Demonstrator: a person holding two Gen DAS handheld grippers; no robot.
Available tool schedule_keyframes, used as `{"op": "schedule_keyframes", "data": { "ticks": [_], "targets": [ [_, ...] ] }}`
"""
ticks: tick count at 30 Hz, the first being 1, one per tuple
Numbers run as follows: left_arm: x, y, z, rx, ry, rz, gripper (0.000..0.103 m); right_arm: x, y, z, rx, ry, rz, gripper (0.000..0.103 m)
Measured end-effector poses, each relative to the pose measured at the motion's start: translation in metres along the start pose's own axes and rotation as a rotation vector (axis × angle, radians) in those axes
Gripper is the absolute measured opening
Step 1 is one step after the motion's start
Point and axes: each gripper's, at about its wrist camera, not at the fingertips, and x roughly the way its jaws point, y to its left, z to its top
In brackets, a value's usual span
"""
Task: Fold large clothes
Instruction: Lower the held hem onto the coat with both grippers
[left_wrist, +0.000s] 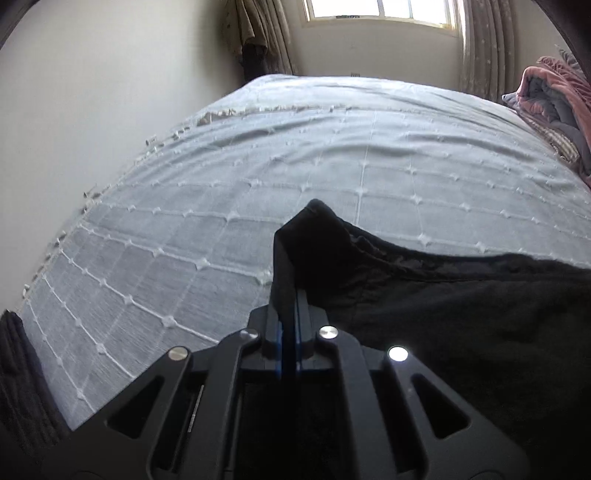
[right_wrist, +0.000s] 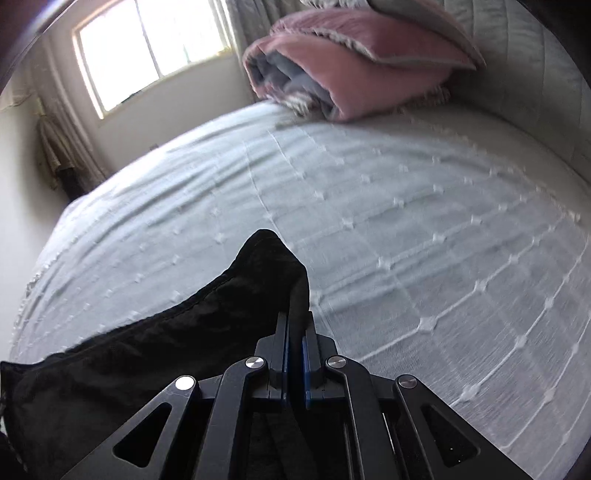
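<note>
Your left gripper (left_wrist: 291, 254) and right gripper (right_wrist: 295, 295) each pinch tight a corner of the black garment (left_wrist: 461, 314). It hangs over the near side of the bed (left_wrist: 295, 166), well apart from the pink blanket (right_wrist: 351, 62).

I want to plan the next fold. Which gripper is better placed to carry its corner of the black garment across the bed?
Neither clearly. The left gripper and right gripper are each shut on a corner of the black garment, with open bedspread ahead. Probably move both together.
</note>
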Motion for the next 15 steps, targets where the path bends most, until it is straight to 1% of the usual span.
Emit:
{"op": "schedule_keyframes", "data": {
  "ticks": [1, 3, 4, 6, 7, 8, 9, 10, 11, 13, 15],
  "targets": [
    [0.01, 0.003, -0.009, -0.028, 0.025, -0.027, 0.006, 0.015, -0.003, -0.01, 0.019, 0.027, -0.002, 0.005],
    [0.017, 0.011, -0.013, -0.068, 0.048, -0.059, 0.007, 0.009, -0.01, -0.007, 0.054, -0.012, 0.017, 0.005],
    [0.017, 0.015, -0.012, -0.09, 0.053, -0.08, 0.008, 0.008, -0.012, -0.005, 0.061, -0.016, 0.02, 0.005],
    [0.016, 0.024, -0.009, -0.133, 0.078, -0.109, 0.015, 0.019, -0.014, -0.004, 0.068, 0.036, 0.029, 0.007],
    [0.015, 0.027, -0.006, -0.147, 0.092, -0.127, 0.017, 0.017, -0.016, -0.004, 0.072, 0.042, 0.028, 0.008],
    [0.01, 0.033, -0.004, -0.164, 0.112, -0.156, 0.023, 0.01, -0.017, -0.002, 0.076, 0.051, 0.014, 0.011],
    [0.005, 0.042, -0.001, -0.19, 0.134, -0.191, 0.026, 0.002, -0.02, 0.0, 0.089, 0.049, 0.006, 0.014],
    [-0.004, 0.05, 0.002, -0.219, 0.135, -0.217, 0.032, -0.013, -0.025, 0.002, 0.128, 0.032, 0.021, 0.015],
    [-0.017, 0.063, 0.006, -0.252, 0.12, -0.233, 0.039, -0.032, -0.035, 0.003, 0.189, -0.002, 0.06, 0.017],
    [-0.051, 0.088, 0.01, -0.311, 0.086, -0.259, 0.048, -0.067, -0.052, 0.003, 0.281, -0.055, 0.134, 0.02],
    [-0.084, 0.107, 0.002, -0.353, 0.068, -0.325, 0.049, -0.101, -0.063, -0.006, 0.342, -0.058, 0.224, 0.023]
  ]
}}
